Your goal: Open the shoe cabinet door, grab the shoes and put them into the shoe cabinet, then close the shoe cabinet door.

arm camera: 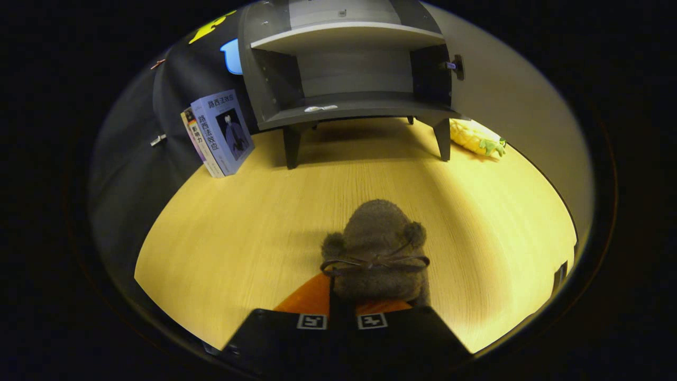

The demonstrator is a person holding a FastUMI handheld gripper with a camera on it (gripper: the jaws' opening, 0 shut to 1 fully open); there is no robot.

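1. Gripper (342,312), bottom centre of the frame: its two fingers (312,321) lie close together, with only a narrow gap between them, and both press on the heel end of the shoe.
2. Shoe (376,248), a fuzzy grey-brown slipper with a thin bow (374,263) across its top and an orange lining (312,297) at the opening. Its long axis runs straight away from the fingers, toe pointing up the frame toward the cabinet.
3. Wooden table (254,222), beneath the shoe.
4. Shoe cabinet (349,69), top centre, well beyond the toe: grey, on short legs, front open, one shelf (346,34) inside.
5. Books (219,132), upper left, leaning beside the cabinet.
6. Yellow plush toy (476,137), upper right, lying just beside the cabinet's right leg.
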